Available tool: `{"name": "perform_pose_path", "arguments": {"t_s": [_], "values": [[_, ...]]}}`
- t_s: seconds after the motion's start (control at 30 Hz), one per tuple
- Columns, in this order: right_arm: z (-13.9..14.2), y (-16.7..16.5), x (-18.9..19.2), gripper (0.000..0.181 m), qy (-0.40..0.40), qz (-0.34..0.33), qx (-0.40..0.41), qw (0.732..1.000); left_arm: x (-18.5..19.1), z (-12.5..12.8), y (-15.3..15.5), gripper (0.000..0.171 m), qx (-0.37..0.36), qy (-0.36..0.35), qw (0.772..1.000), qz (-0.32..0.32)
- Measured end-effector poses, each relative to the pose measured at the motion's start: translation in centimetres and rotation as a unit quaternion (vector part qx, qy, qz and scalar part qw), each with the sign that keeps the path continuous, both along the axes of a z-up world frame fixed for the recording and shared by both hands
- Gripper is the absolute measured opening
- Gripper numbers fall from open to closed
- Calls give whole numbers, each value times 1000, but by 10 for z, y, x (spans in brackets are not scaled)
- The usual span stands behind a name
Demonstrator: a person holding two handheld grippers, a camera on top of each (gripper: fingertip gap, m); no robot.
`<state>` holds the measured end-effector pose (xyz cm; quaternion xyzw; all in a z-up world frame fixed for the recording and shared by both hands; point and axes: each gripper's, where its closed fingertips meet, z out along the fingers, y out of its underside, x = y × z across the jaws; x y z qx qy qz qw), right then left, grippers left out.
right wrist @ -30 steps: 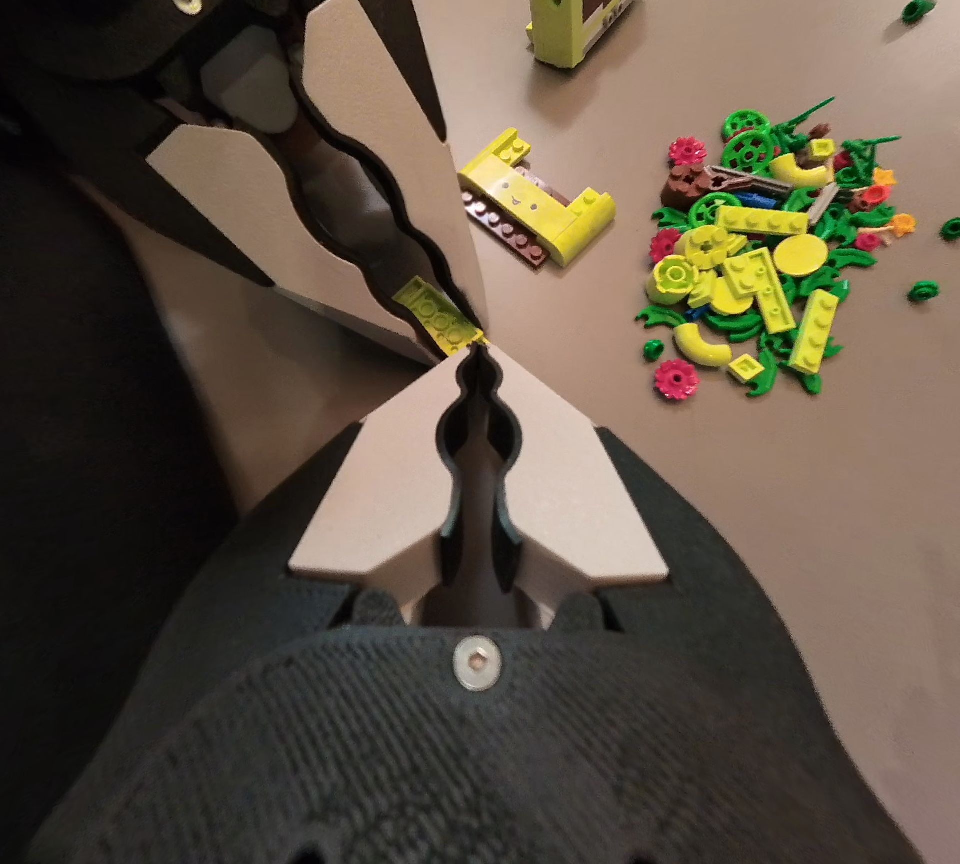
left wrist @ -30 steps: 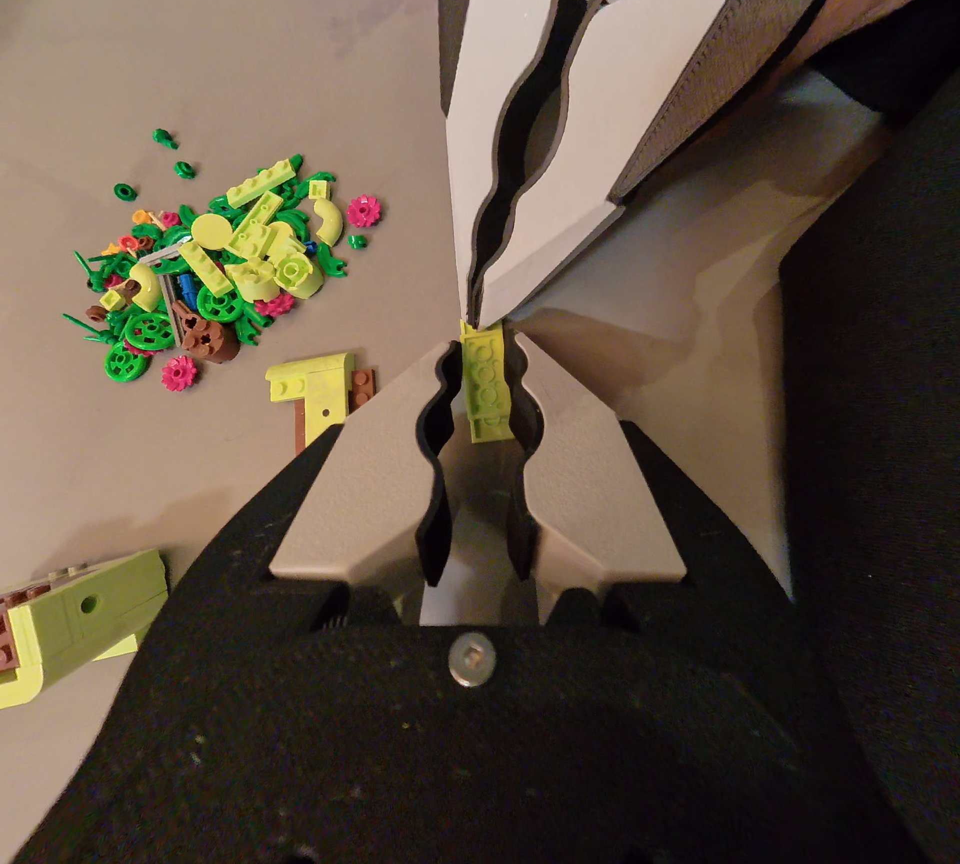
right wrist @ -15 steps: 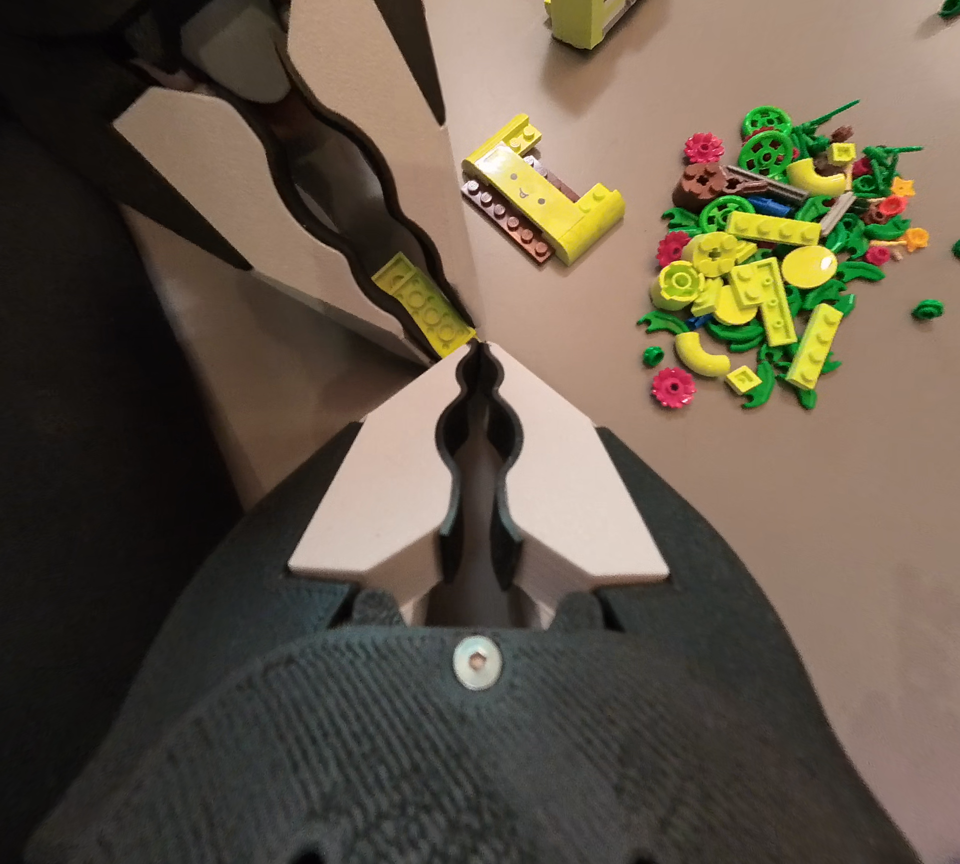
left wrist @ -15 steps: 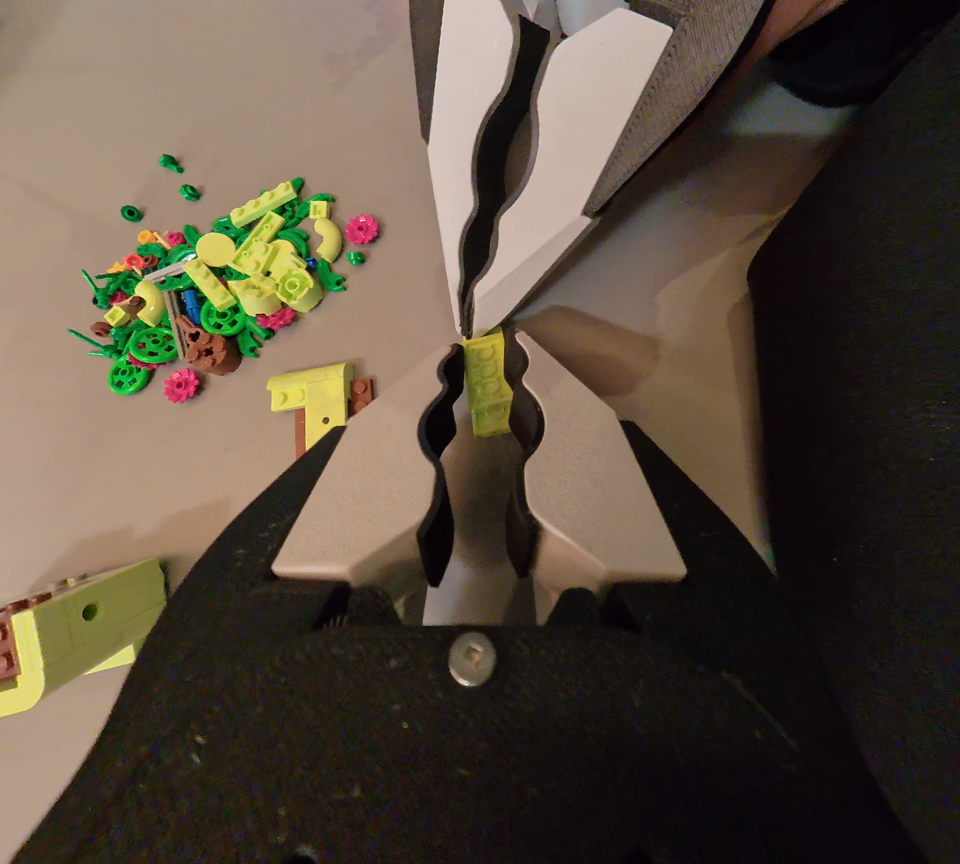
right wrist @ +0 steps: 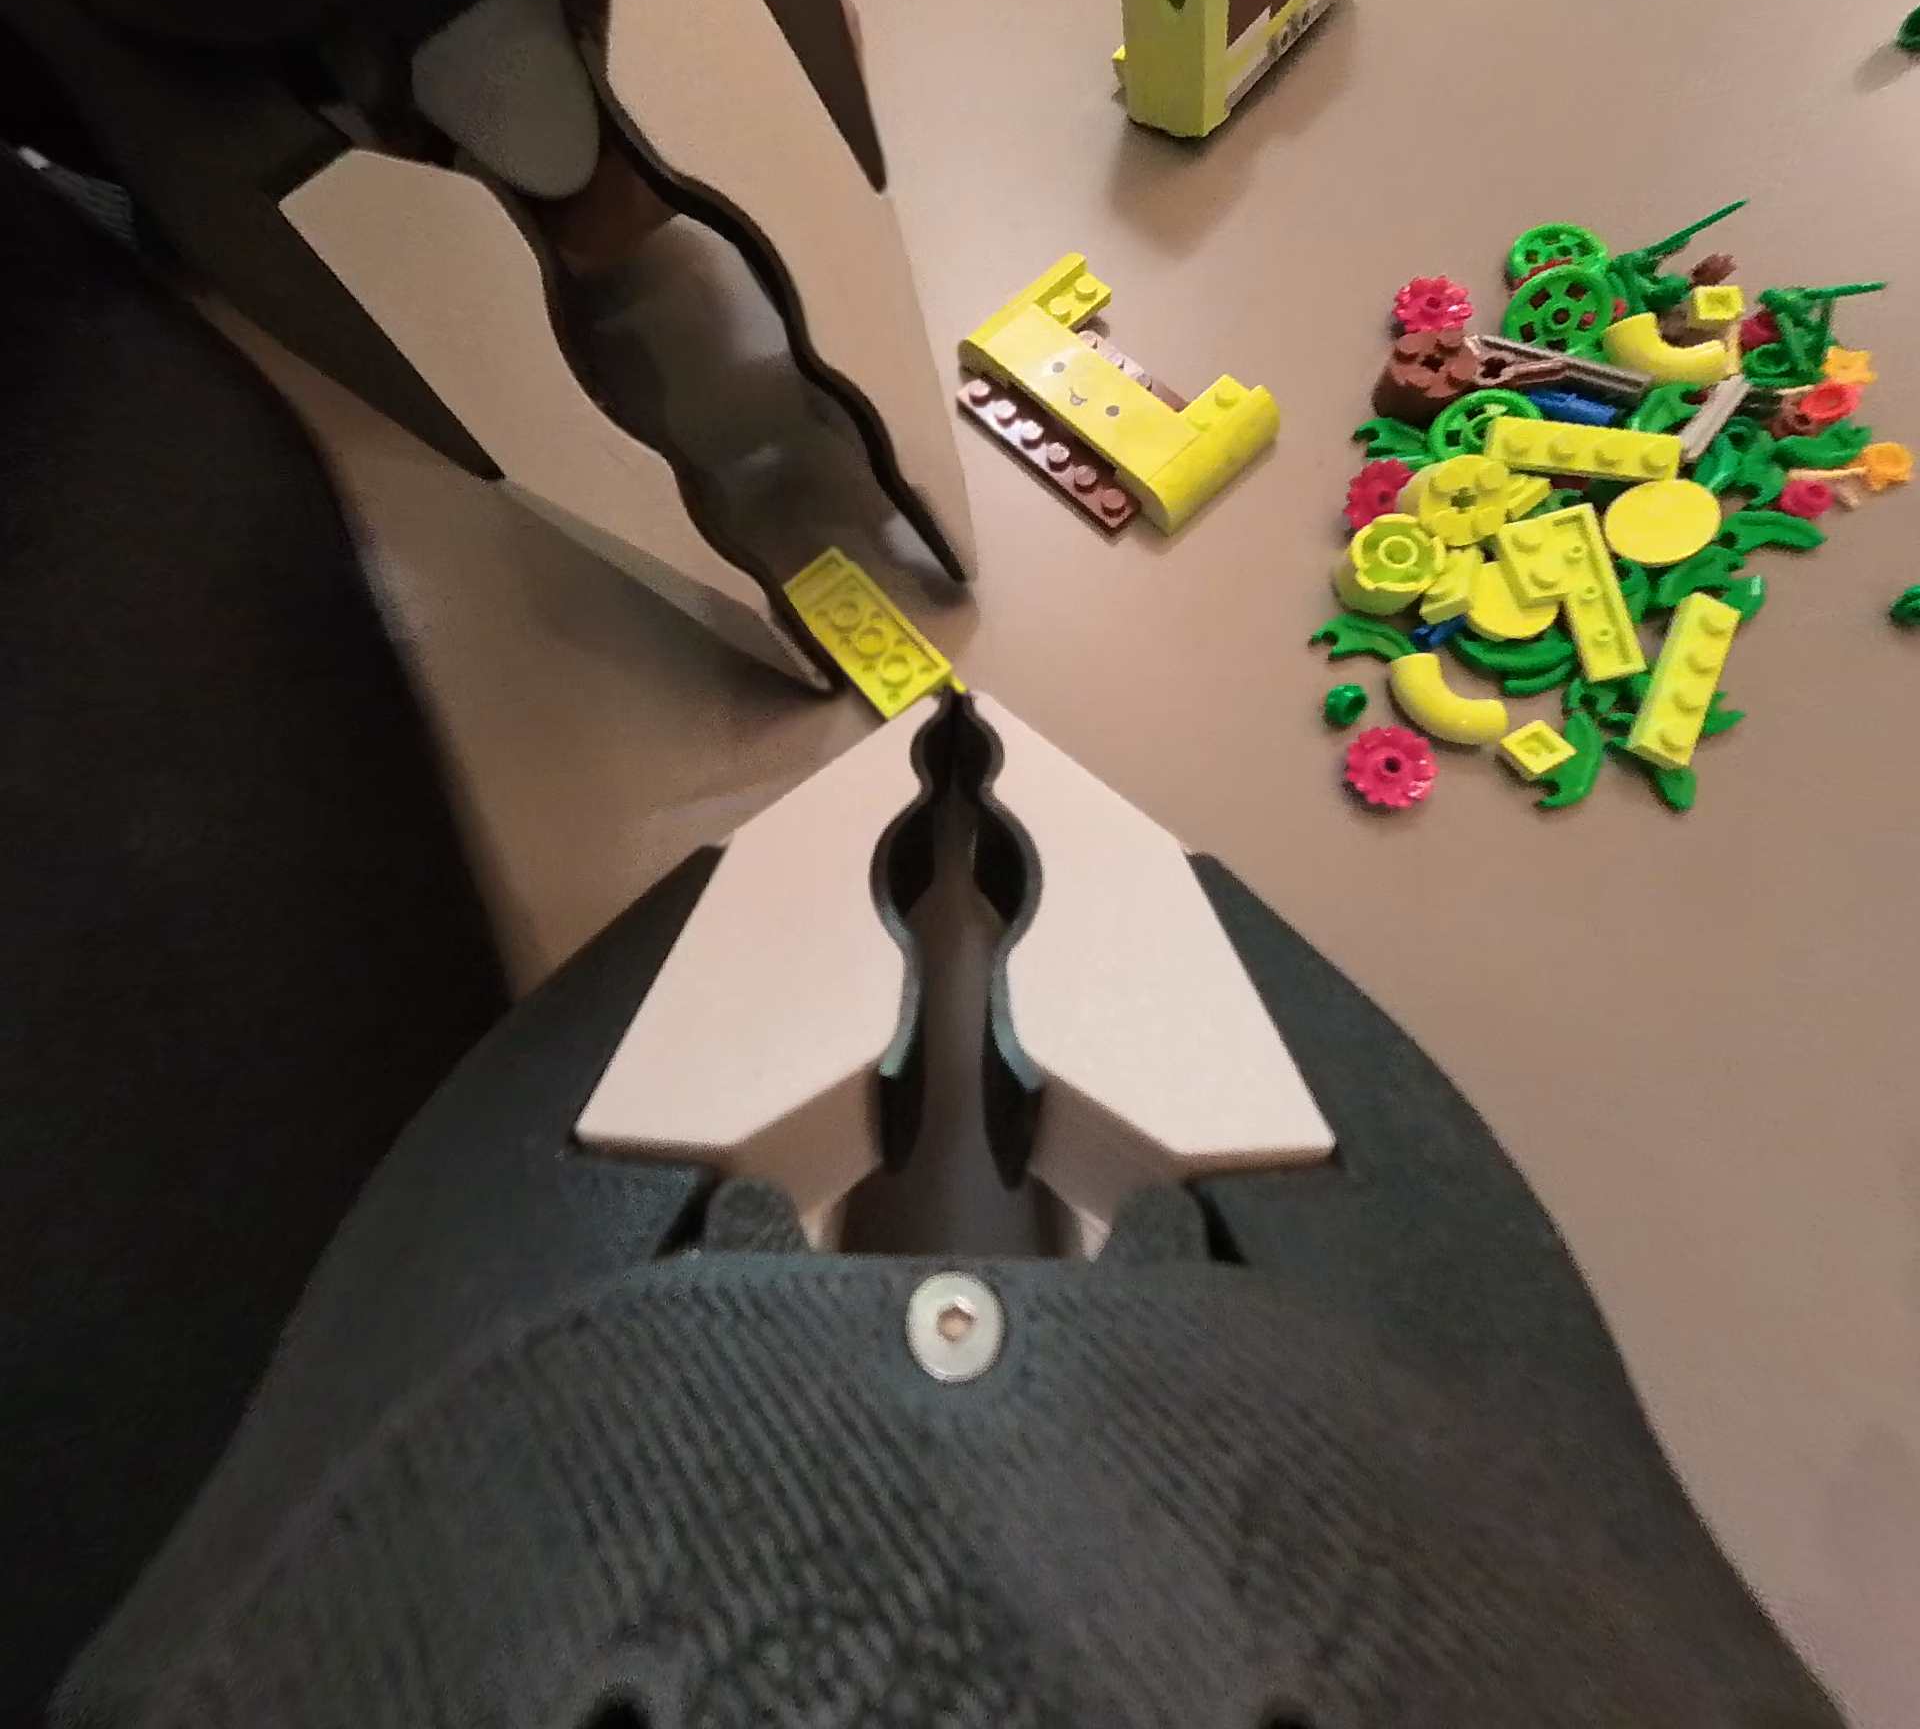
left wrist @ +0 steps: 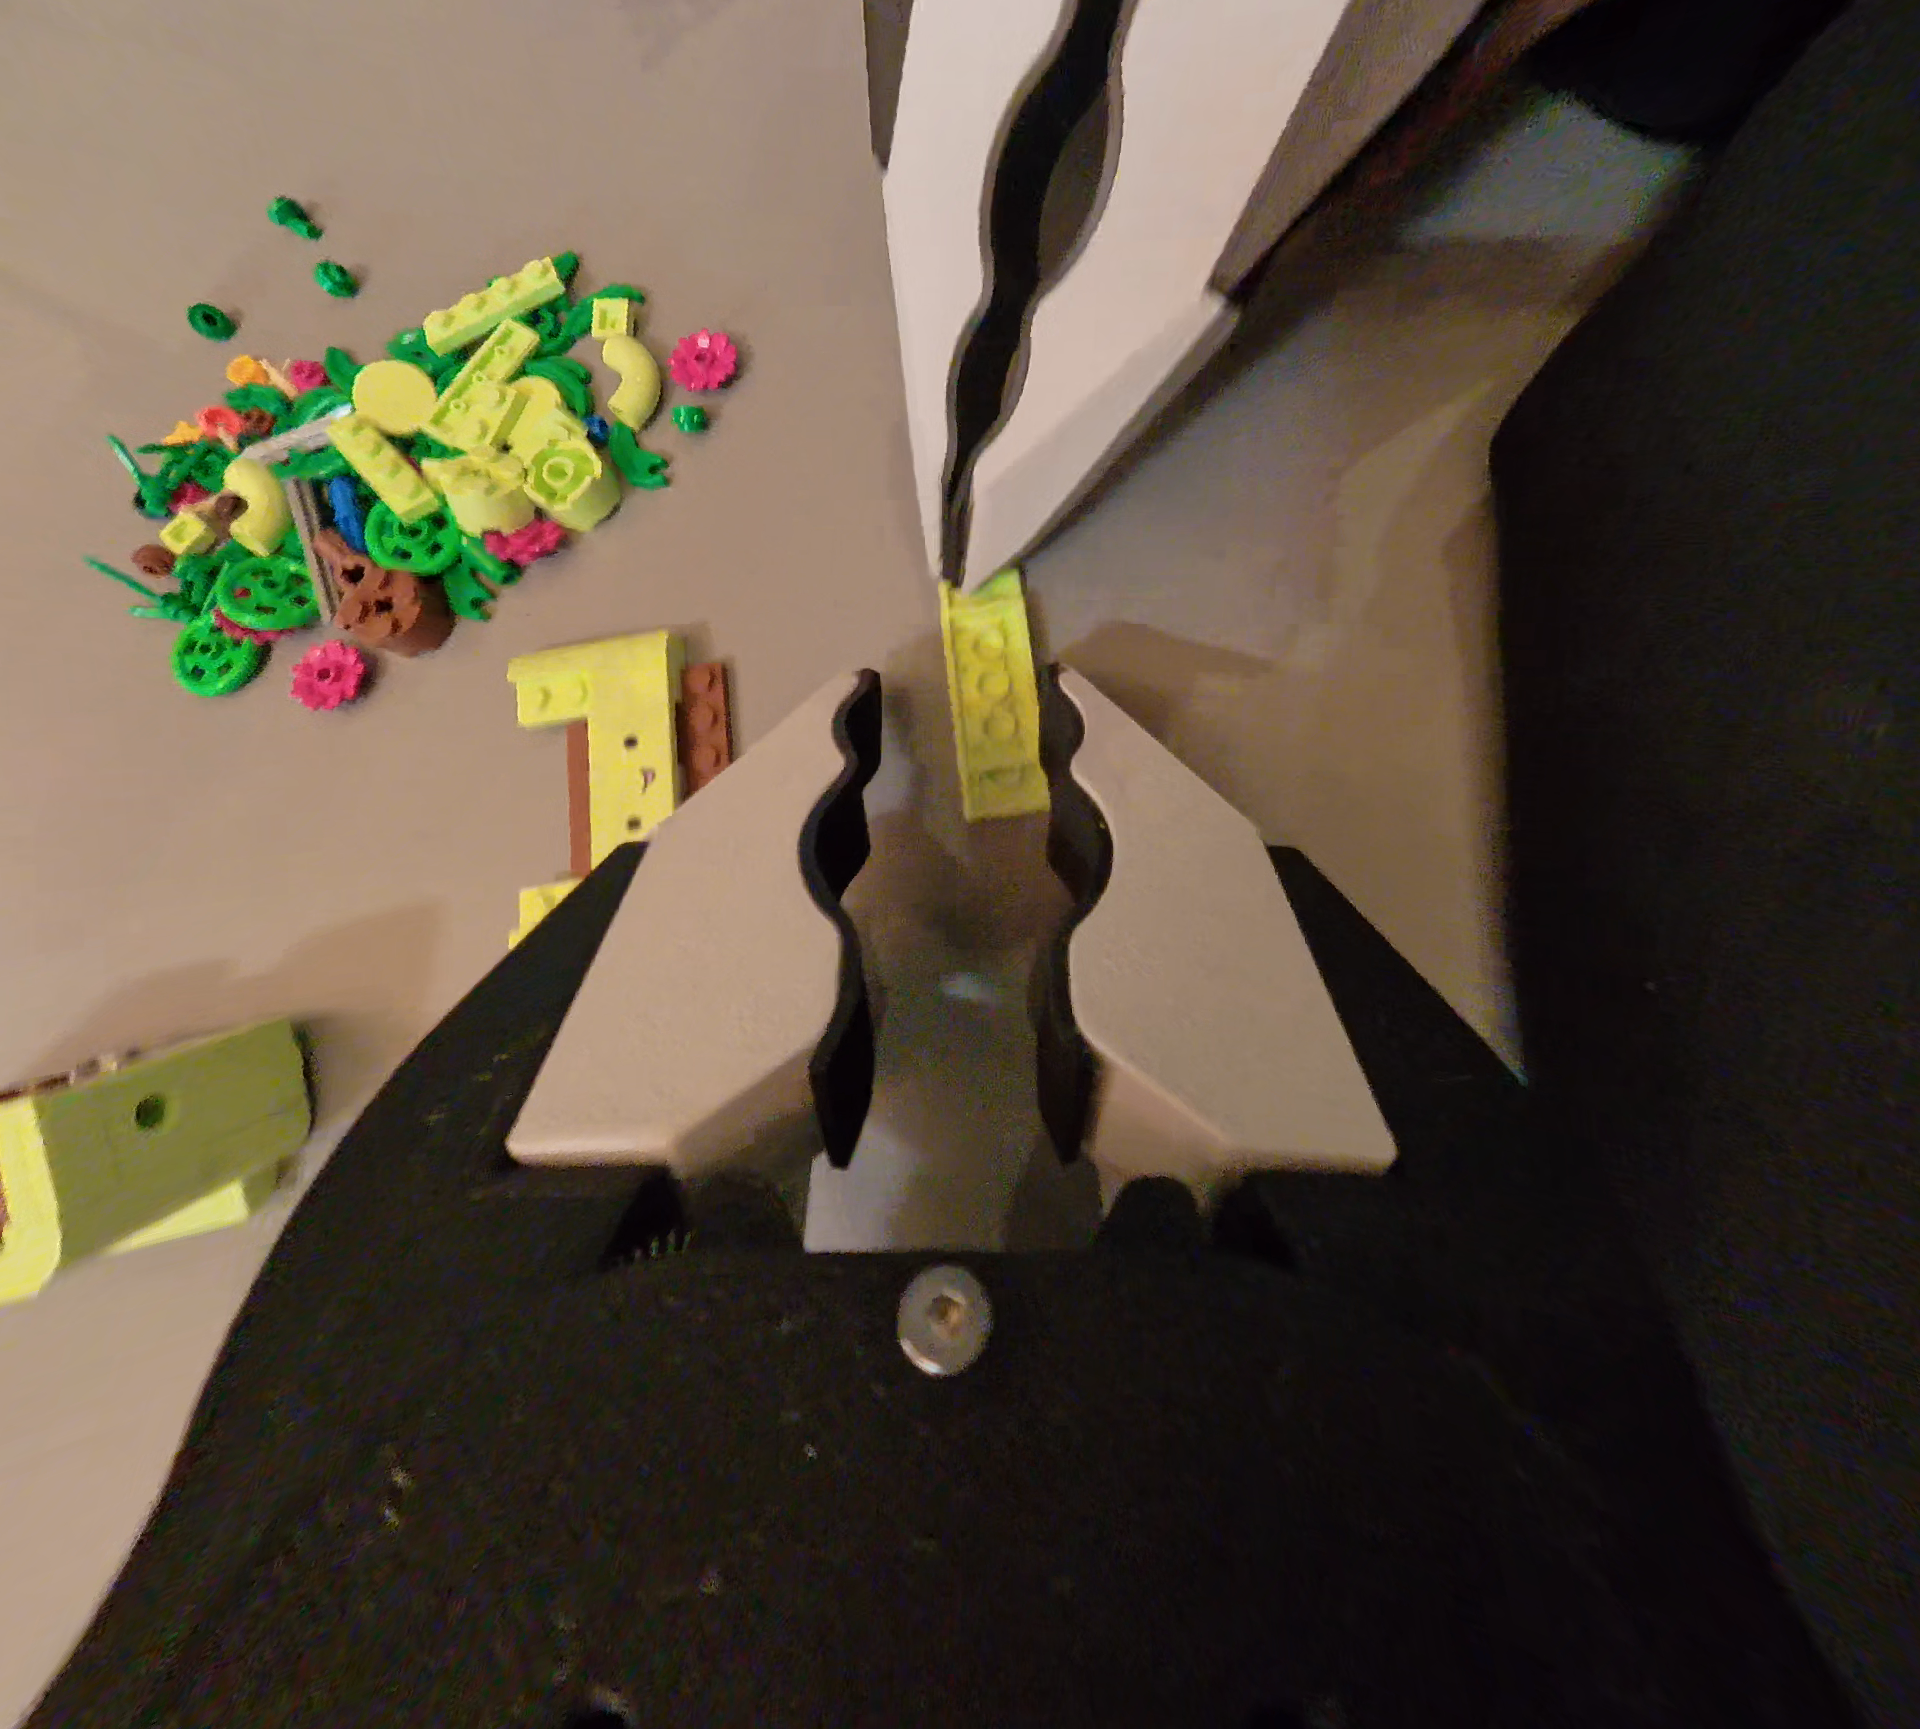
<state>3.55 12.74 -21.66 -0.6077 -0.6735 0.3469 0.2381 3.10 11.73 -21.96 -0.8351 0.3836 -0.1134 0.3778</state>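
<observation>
On the left of the left wrist view, a lime-green block with a round hole (left wrist: 156,1149) lies at the edge of the tabletop (left wrist: 416,17). Beyond it sits a heap of loose bricks (left wrist: 395,464) in green, lime, pink and brown. Just right of the heap rests a lime and brown built piece (left wrist: 623,744). At centre, the left tongs (left wrist: 961,692) stand spread, with the lime studded plate (left wrist: 992,713) between their tips; it lies against the right-hand finger and clear of the other. The right tongs (left wrist: 956,557) come down from above, pressed together on the plate's far end, pinching it. In the right wrist view the same plate (right wrist: 868,640) juts from those closed tips (right wrist: 951,708), with the heap (right wrist: 1600,505) well apart to the right.
</observation>
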Motion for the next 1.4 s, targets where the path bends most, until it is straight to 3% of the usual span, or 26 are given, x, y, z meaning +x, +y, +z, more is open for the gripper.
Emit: {"name": "perform_pose_path", "arguments": {"t_s": [0.07,0.33,0.5,0.67,0.77,1.4], "values": [[1,-1,2,0,4,6,2,1000,-5,0,-7,28,-1,2,1000,6],[10,-10,1,31,38,96,58,993,-7,-2,-17,18,-22,-10,1000,0],[4,-20,-8,32,24,173,27,984,-7,-2,-17,14,-43,-32,999,1],[-3,-27,-13,15,10,241,41,970,-5,-2,-19,15,-57,-44,997,-8],[-2,-30,-13,15,12,272,47,961,-5,-1,-20,14,-67,-54,996,-11],[13,-34,-4,13,26,297,-26,954,3,-1,-24,16,-65,-53,996,-21]]}}
